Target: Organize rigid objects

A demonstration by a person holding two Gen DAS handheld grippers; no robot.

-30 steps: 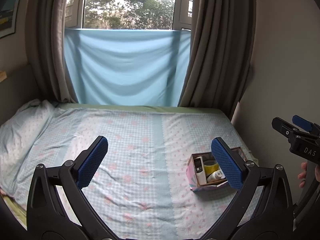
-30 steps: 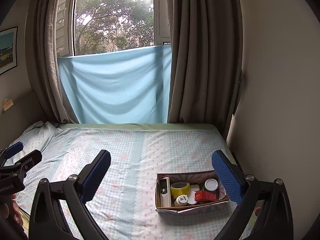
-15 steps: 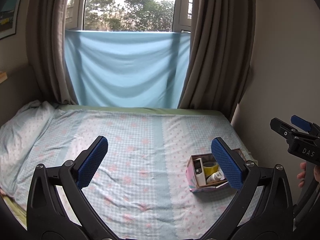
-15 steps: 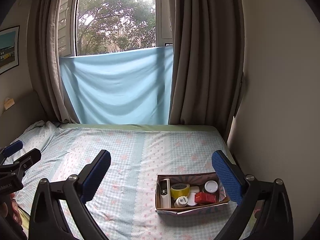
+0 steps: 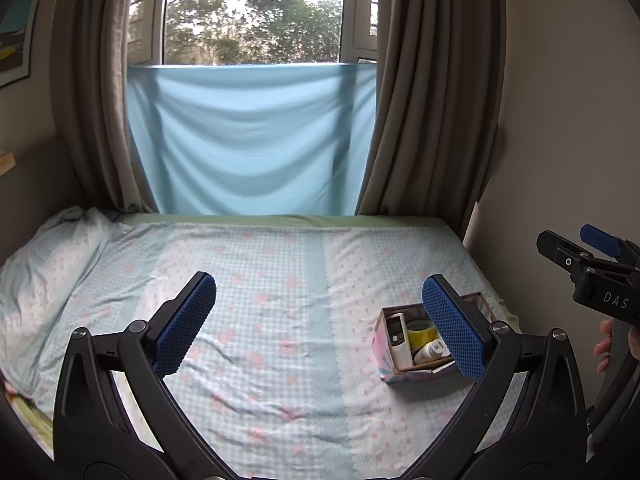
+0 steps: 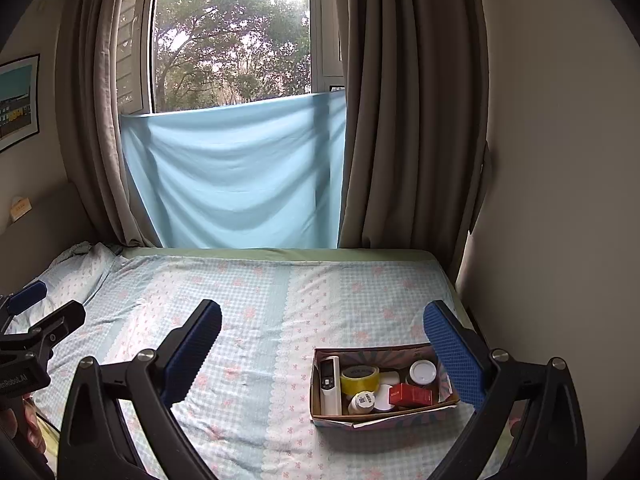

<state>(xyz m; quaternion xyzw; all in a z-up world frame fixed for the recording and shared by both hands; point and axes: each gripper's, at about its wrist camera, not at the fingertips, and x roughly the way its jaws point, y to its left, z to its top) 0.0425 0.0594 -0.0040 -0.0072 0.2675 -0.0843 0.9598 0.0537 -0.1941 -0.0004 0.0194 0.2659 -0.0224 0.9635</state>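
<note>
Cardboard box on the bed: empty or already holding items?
Holding items. The cardboard box contains a white remote, yellow tape roll, red carton and small white-capped containers.

We hold our left gripper (image 5: 320,320) spread wide above the bed (image 5: 280,280), nothing between its pads. Behind its right pad (image 5: 452,328) sits a small box (image 5: 386,372) holding a remote (image 5: 398,336) and a tape roll (image 5: 420,334). Further right, our right gripper (image 5: 592,268) hovers.
</note>
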